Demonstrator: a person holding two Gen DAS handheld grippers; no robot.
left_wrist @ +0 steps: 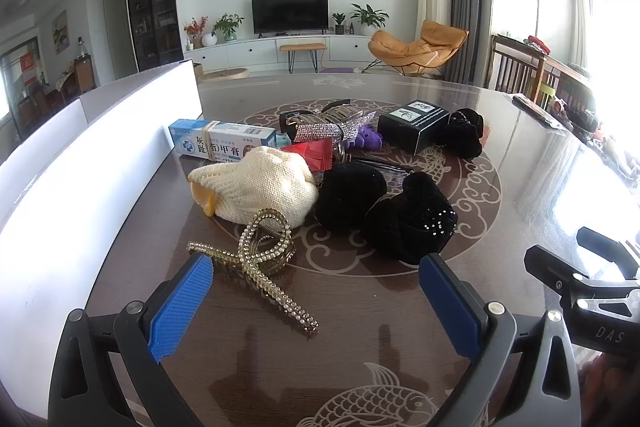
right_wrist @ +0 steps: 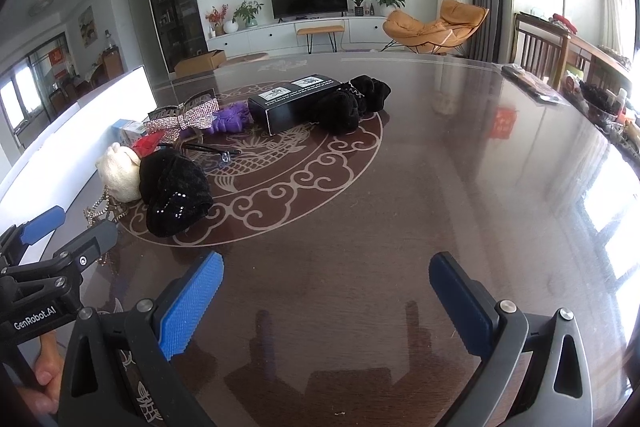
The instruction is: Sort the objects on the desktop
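My left gripper (left_wrist: 316,297): jaws apart, holding nothing.
My right gripper (right_wrist: 326,297): jaws apart, holding nothing.
Hair claw (left_wrist: 260,259): gold, rhinestone-studded, lower centre, between my left fingers.

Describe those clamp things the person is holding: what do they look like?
Each is dark grey plastic with silver screw heads and two flat fingers faced with ribbed blue pads. The left gripper carries white "GenRobot.AI" lettering on its side; the right gripper shows "DAS". No cables or sleeves are visible.
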